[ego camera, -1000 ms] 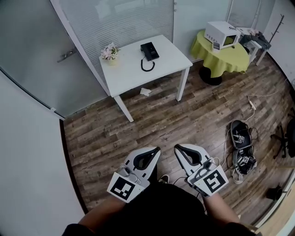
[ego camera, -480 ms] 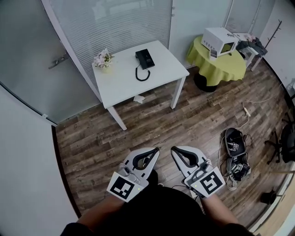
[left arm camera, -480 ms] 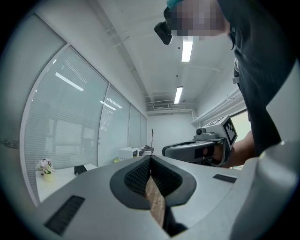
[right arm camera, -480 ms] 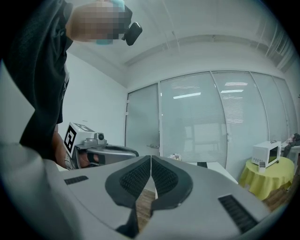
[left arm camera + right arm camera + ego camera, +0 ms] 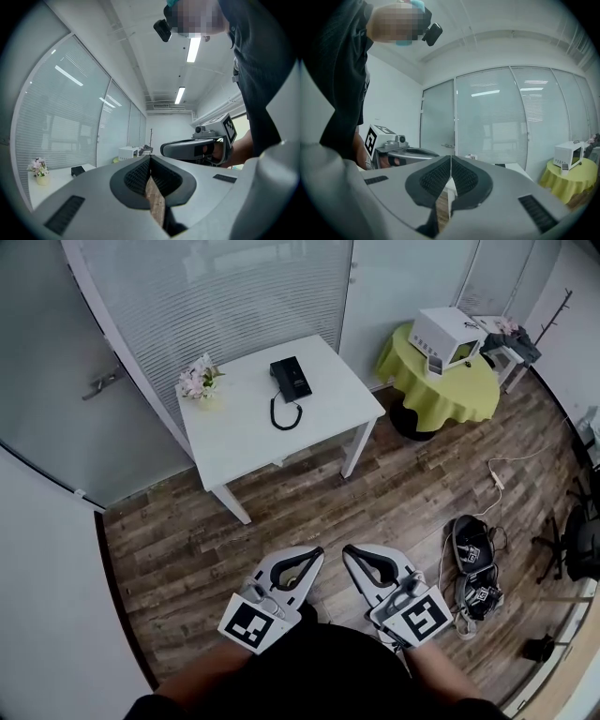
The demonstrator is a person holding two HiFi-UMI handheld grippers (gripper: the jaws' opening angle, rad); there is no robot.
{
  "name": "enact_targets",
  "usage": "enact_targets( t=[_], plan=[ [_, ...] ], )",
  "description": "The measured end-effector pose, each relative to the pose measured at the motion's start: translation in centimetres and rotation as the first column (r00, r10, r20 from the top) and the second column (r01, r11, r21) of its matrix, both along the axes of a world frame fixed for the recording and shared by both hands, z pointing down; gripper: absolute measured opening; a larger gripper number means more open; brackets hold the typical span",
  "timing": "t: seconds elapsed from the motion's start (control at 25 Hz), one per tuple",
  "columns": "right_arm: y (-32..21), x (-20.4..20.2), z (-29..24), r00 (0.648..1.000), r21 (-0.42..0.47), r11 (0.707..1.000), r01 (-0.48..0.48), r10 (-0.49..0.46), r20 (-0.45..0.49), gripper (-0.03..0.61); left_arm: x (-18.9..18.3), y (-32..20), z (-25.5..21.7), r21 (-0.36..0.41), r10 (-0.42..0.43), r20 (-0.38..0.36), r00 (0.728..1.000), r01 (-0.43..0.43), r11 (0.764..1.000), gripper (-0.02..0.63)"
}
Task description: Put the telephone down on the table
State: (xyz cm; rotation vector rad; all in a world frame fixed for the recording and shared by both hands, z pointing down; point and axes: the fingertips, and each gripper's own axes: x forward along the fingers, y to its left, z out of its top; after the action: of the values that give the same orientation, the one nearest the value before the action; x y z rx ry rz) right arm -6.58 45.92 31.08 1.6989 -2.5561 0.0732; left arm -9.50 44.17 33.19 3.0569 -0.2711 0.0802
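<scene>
A black telephone (image 5: pixel 291 379) with a coiled cord (image 5: pixel 281 415) lies on the white table (image 5: pixel 244 432) by the glass wall, far ahead of me. It shows small at the left in the left gripper view as the telephone (image 5: pixel 78 170). My left gripper (image 5: pixel 319 550) and right gripper (image 5: pixel 347 550) are held side by side close to my body, far from the table. Both are shut with nothing between the jaws, tips touching in each gripper view: left gripper (image 5: pixel 150 158), right gripper (image 5: pixel 450 157).
A small pot of flowers (image 5: pixel 197 381) stands on the table's left corner. A round table with a yellow cloth (image 5: pixel 450 390) carries a white microwave (image 5: pixel 448 334) at the right. Shoes (image 5: pixel 473 563) and a cable (image 5: pixel 487 488) lie on the wooden floor to my right.
The view has shifted: the table and telephone have slid left and slightly down in the picture. Both grippers stay shut, side by side near my body.
</scene>
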Motion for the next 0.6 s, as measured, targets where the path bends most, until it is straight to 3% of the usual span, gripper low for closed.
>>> enact_targets(
  t=[0.6],
  plan=[
    [-9.0,-0.3,-0.2,1.000,-0.011,1.000,-0.025,0.025,-0.002,0.023,0.3,-8.5,0.4,-0.015,0.041,-0.013,0.999,-0.041,0.999,0.009]
  ],
)
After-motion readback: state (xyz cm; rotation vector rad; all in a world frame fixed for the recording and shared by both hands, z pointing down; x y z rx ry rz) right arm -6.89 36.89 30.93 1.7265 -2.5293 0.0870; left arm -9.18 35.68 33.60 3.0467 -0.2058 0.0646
